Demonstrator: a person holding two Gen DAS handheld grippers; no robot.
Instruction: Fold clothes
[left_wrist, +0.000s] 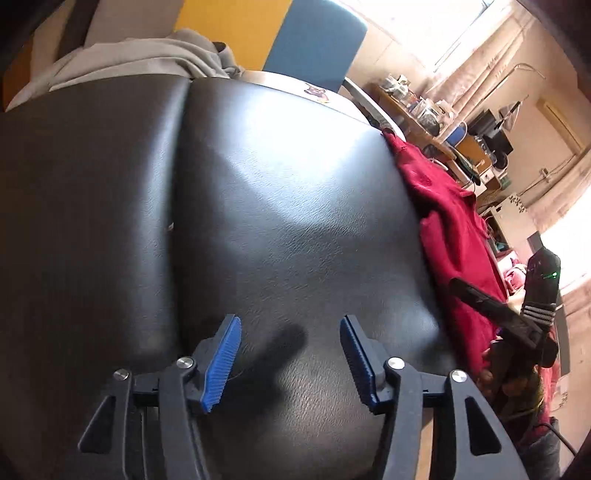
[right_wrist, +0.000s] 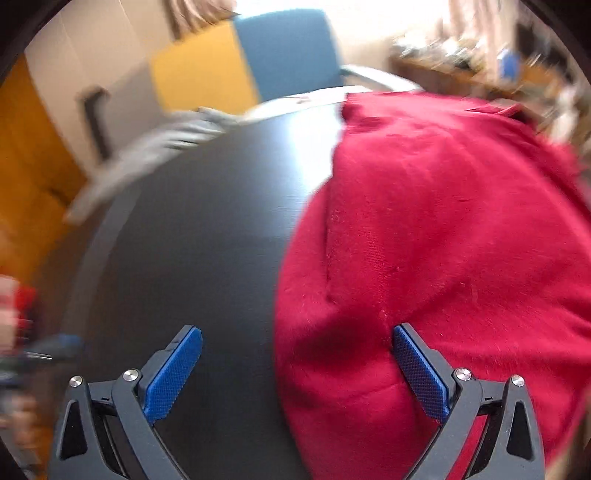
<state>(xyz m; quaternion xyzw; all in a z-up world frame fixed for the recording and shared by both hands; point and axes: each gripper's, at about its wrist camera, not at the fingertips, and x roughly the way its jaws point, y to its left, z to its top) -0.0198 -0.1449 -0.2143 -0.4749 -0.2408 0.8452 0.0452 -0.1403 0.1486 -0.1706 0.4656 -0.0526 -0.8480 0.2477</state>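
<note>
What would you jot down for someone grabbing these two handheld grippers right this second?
Left gripper: open, empty, above the bare black surface.
Right gripper: open, holding nothing, at the near edge of the red garment.
The red garment lies rumpled on the right side of the black surface; a grey garment sits at the far left edge.
Done: no fold visible.
Left: grasp the red garment, spread it flat, fold it, then probably the grey one.

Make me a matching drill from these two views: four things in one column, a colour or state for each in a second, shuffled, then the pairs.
Things:
1. garment on the right of the black surface
2. garment at the far edge
3. chair back
4. left tool

Descriptions:
A. blue
B. open, holding nothing
C. red
D. grey

Pairs: 1-C, 2-D, 3-A, 4-B
</note>
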